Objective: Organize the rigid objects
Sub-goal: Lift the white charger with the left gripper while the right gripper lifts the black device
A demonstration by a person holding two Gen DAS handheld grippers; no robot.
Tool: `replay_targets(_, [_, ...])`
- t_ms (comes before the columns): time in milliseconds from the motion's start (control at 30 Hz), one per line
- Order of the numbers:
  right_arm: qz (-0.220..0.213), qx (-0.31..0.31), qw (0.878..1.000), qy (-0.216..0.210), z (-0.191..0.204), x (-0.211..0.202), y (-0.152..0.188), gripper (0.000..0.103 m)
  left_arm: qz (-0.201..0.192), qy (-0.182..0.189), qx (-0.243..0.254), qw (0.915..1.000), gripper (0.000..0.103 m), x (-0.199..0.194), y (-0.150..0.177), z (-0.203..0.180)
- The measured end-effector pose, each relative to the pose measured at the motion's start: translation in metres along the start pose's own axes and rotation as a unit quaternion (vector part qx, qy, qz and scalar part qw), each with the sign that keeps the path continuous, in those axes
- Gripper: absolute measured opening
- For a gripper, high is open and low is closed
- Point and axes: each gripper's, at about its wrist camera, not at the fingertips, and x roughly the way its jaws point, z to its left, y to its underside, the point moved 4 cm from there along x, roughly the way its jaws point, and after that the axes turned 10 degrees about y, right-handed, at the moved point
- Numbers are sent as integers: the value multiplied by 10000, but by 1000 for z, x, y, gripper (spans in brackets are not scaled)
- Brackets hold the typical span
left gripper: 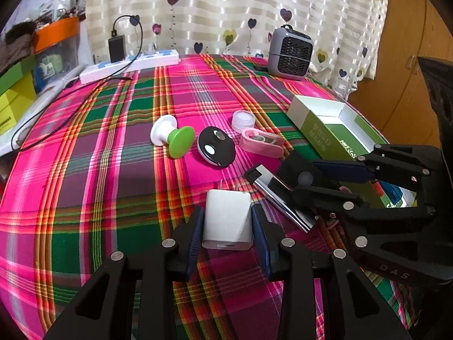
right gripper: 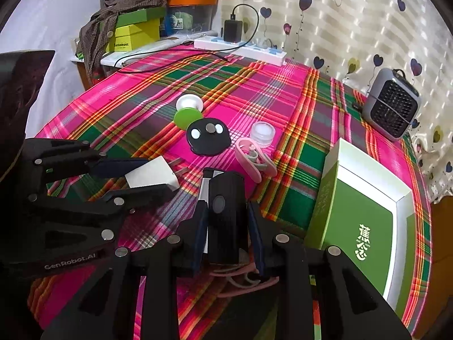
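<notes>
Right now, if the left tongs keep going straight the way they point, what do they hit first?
The left tongs already straddle the white charger, so it comes first. Beyond its prongs, the black oval disc looks roughly next in line, though depth is unclear.

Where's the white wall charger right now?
The white wall charger sits between the left tool's fingers on the plaid tablecloth, just left of the black-and-silver device in the right tool.

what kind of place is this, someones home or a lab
Most likely a home room, not a lab: a heart-print curtain hangs behind a table under a plaid cloth, a small gray fan and a power strip sit at the back, and boxes and clothing are piled alongside.
</notes>
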Motion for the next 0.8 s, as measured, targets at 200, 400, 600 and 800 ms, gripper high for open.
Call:
replay_targets(200, [-132,20,9999,67,0,-8,0,29,-32,-27,0,10000,33,-1,0,0])
replay_targets(400, [-245,77,9996,88,-1,-15,2,29,-85,-79,2,9999,33,-4,1,-3])
replay_targets(600, [-403,221,9989,16,-4,-24,6,29,-200,-82,-67,9997,33,-11,2,-5])
replay_targets(800, [-531,398,9977,-144,-6,-33,10,29,-323,-48,-180,9993,33,-19,3,-7])
